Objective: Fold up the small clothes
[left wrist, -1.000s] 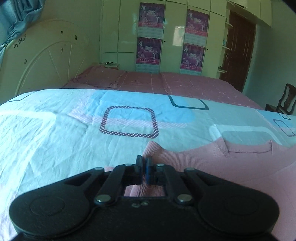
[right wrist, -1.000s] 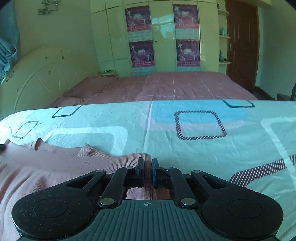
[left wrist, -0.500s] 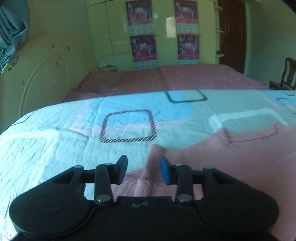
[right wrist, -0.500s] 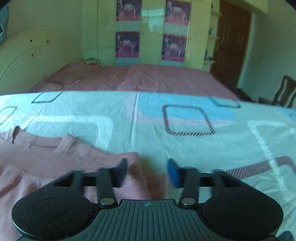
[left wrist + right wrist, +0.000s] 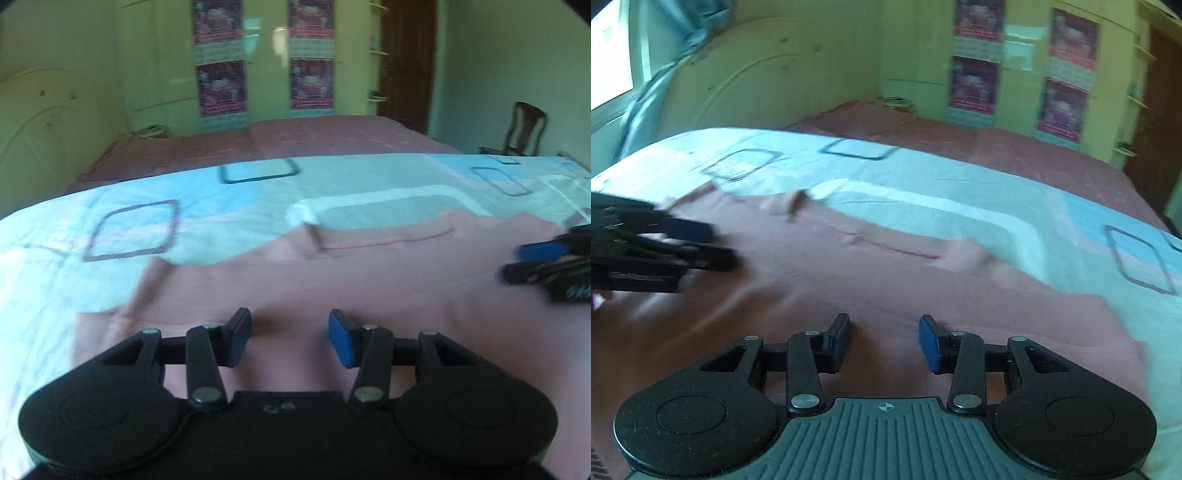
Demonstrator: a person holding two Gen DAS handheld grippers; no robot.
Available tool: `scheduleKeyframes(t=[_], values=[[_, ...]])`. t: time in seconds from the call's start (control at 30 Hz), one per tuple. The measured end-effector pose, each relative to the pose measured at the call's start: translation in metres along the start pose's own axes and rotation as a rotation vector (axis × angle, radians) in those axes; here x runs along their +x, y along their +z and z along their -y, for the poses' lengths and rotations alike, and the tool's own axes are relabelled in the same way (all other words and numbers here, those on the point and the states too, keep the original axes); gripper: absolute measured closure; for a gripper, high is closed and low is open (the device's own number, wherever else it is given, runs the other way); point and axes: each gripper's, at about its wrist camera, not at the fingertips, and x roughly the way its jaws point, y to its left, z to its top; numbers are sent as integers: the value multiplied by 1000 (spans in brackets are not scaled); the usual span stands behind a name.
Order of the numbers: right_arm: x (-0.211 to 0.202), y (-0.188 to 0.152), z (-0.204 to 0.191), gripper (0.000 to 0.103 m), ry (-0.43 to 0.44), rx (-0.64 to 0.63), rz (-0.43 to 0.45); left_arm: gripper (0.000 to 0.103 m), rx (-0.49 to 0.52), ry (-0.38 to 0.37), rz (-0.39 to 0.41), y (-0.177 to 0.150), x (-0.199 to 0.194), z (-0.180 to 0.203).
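Pink garment (image 5: 369, 280): spread flat on the near part of the bed (image 5: 332, 184), over a light blue sheet (image 5: 207, 206) printed with outlined squares; neckline toward the far side, edges rumpled.

Left gripper (image 5: 290, 338): low over the garment's near left part; jaws apart and widening, nothing between them but the cloth lying below, no grip. Also seen at the left edge of the right wrist view (image 5: 716, 245), just above the cloth.

Right gripper (image 5: 884, 341): low over the garment's near right part; jaws apart and narrowing, nothing pinched. Also seen at the right edge of the left wrist view (image 5: 517, 262), blurred.

Beyond the sheet: pink bedspread (image 5: 1015, 147). Cream headboard (image 5: 768, 85) at far left. Wardrobe doors (image 5: 266, 55) with purple posters (image 5: 221, 88) on the far wall. Dark door (image 5: 406, 62) and wooden chair (image 5: 524, 129) at far right.
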Motion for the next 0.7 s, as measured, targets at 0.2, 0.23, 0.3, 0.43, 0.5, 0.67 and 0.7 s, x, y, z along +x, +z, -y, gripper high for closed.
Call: scheduleKeyframes(t=[0.2,0.23,0.3,0.43,0.5,0.67,0.7], values=[[-13,-7,45,63,-71,37,-18,45,-112,57,6,-11,-7,-43],[-20,-4,39,63,-86,35,-1,47,-109,68,7,-8,-12,-36],[-43,-3,27,63,-52,36,60,47,-106,11,66,-3,-36,-19],[-74,-20,-21,63,135,-34,67,46,-46,-144,64,-11,-63,37],[-69,-31,-41,63,188,-71,20,46,-2,-196,23,-21,-59,67],[-51,-37,-62,59,128,-76,-23,41,70,-125,-26,-29,-49,91],[-58,-34,-61,59,126,-66,-11,42,46,-141,-21,-28,-57,88]])
